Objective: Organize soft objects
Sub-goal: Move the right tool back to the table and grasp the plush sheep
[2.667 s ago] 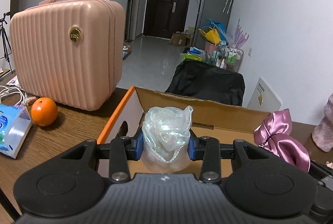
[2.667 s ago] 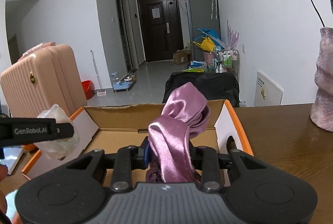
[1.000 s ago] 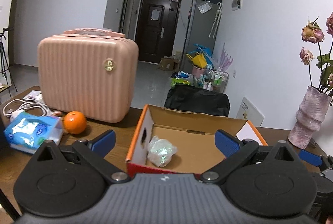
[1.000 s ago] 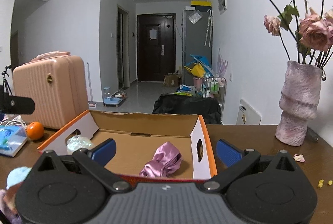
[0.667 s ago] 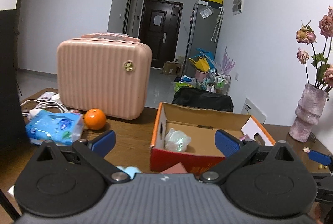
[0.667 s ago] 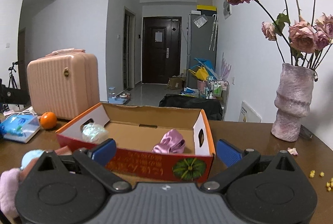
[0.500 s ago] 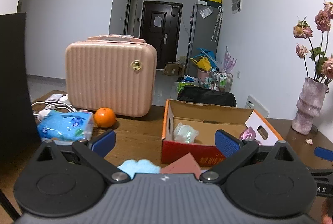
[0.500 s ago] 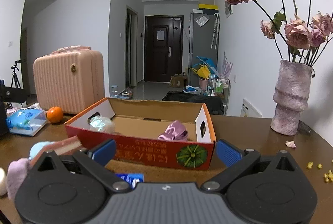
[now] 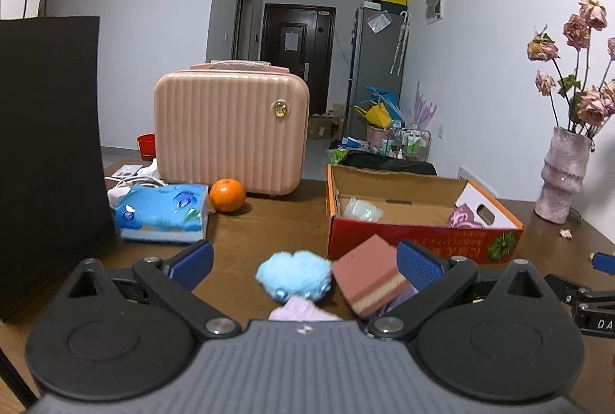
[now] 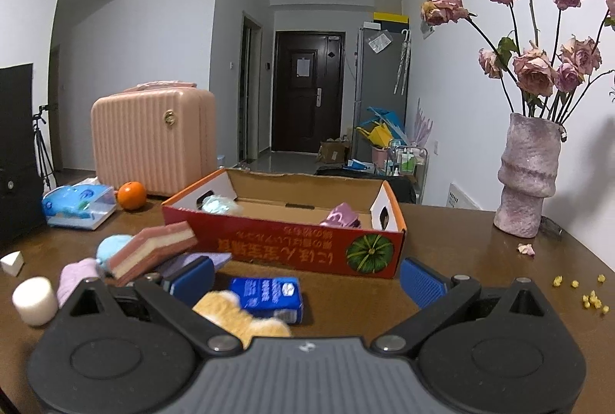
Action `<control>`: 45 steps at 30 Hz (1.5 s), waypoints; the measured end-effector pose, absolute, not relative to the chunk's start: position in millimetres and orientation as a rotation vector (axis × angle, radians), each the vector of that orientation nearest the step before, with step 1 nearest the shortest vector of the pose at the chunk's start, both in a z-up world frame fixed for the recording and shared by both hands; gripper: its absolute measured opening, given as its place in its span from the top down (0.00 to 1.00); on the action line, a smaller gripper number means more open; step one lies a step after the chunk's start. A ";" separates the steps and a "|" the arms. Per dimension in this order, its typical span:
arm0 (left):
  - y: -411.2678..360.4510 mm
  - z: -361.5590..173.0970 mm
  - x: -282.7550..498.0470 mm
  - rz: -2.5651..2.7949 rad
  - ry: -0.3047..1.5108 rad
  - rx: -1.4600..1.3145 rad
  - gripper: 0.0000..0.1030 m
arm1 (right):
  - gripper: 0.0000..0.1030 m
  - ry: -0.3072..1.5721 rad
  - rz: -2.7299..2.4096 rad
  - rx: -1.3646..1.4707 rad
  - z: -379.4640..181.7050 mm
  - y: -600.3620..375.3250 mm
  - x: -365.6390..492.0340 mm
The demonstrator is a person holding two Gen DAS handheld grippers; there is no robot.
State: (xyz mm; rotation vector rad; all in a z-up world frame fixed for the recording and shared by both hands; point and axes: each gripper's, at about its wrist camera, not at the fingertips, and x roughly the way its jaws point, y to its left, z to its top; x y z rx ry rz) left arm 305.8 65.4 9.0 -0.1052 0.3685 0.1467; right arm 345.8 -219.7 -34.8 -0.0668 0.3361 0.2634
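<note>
Both hand-held grippers withdrawn; two items boxed.

Yellow characters printed upside down on the box [image 10: 284, 245] front, too blurred to be read, beside a pumpkin picture [image 10: 369, 250]; letters "DA" seen on the right gripper [image 9: 599, 302] arm

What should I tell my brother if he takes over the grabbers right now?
Left gripper: open, empty.
Right gripper: open, empty.
Done: clear bag and purple satin pouch lie in the box.
Left: in front of the box lie the blue plush, layered sponge, lilac plush, tan plush, white cylinder and blue carton. Box the soft ones, maybe blue plush first.
</note>
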 end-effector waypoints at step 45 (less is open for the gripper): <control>104.4 -43.3 292.1 0.115 0.480 -0.134 0.00 | 0.16 0.664 0.180 -0.181 -77.1 -125.4 373.9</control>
